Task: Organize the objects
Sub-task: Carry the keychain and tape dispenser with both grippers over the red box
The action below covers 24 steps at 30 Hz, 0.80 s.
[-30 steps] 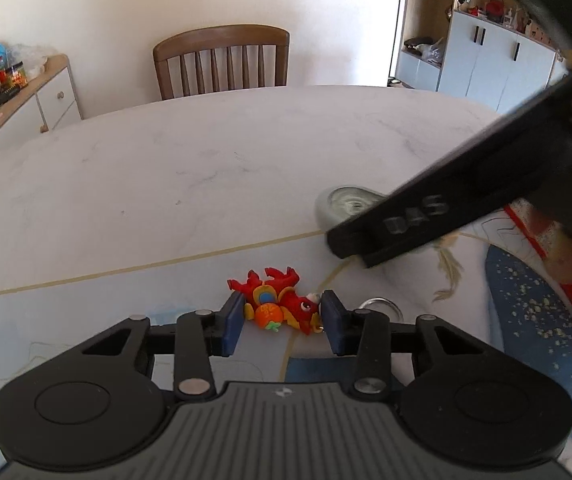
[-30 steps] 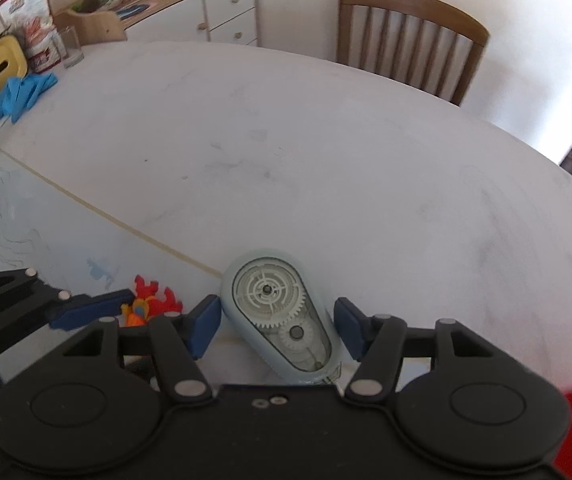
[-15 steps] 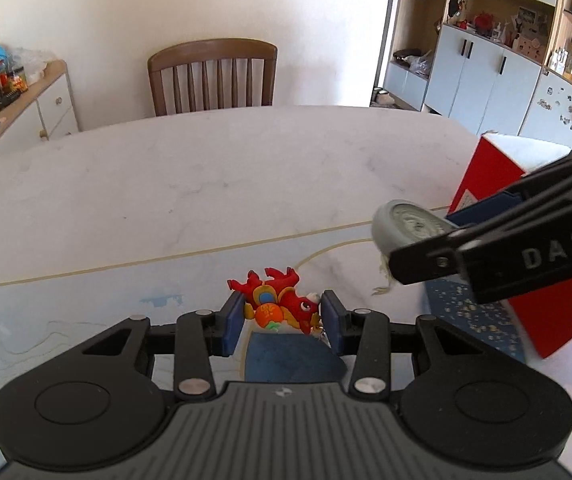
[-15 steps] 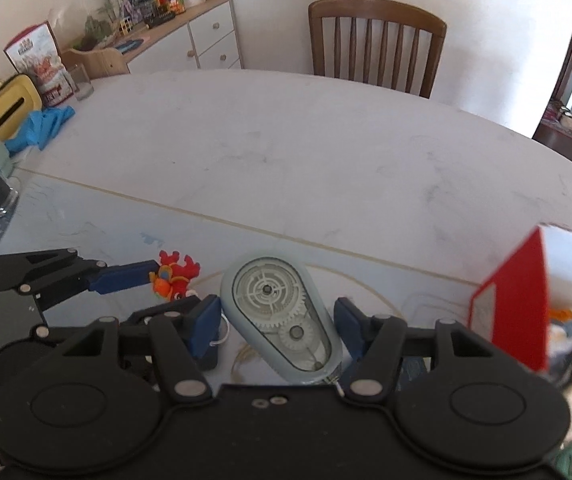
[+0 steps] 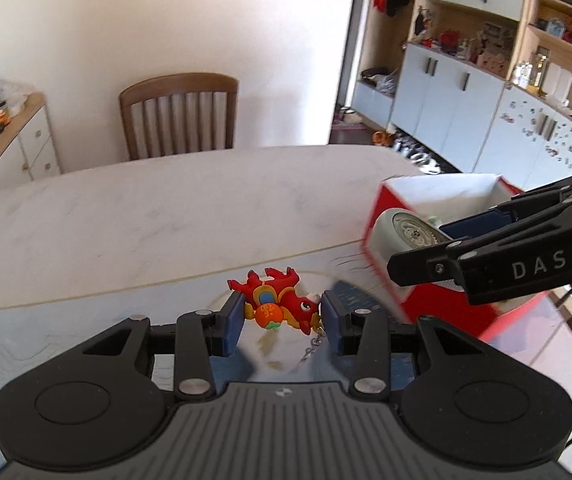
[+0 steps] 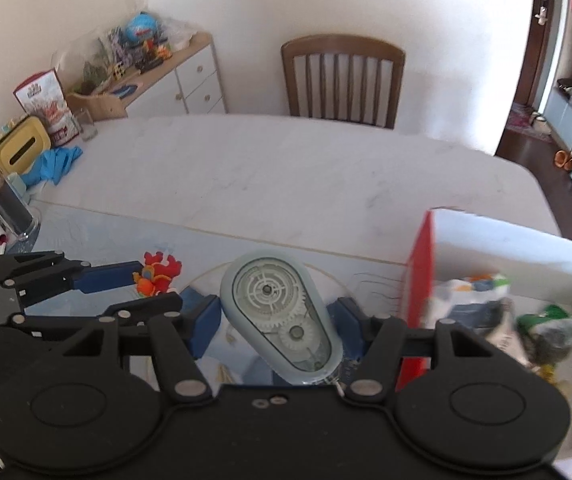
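Correction tape dispenser (image 6: 281,312): you hold it in right gripper (image 6: 279,326), pads clamped on its sides, lifted just left of red box (image 6: 420,280), likely ready to drop in. Smooth grey-blue shell, teardrop shape, clear window over white gears. Dragon keychain (image 5: 279,302): left gripper (image 5: 281,320) pinches it off table (image 5: 165,216); rubbery red-orange body, thin chain dangling. Box already holds clutter, white inside.

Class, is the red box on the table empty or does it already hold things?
Holds things: the red box shows packets inside.
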Available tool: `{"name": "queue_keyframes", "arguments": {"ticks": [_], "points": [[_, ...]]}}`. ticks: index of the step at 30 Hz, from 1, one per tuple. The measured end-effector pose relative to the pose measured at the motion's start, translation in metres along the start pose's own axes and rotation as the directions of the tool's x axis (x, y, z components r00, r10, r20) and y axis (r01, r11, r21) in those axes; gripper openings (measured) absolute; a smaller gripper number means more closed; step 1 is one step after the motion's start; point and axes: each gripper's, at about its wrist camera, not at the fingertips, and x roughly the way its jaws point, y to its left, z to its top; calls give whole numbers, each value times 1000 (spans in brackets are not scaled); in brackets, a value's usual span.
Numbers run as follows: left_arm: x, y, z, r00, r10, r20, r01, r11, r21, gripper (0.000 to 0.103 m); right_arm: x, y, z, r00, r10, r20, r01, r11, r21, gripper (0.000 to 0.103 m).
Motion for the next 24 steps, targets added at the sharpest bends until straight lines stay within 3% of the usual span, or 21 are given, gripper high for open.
{"name": "queue_keyframes", "arguments": {"ticks": [10,24], "points": [[-3,-63,38,998,-56,32,53,993,103,40,-43,-55,-18,999,-40,27,39,999,36,61],[41,-158,82,991,-136,10,133,980,145,40,-76,-156,-38,988,-143,57,136,985,109,61]]}}
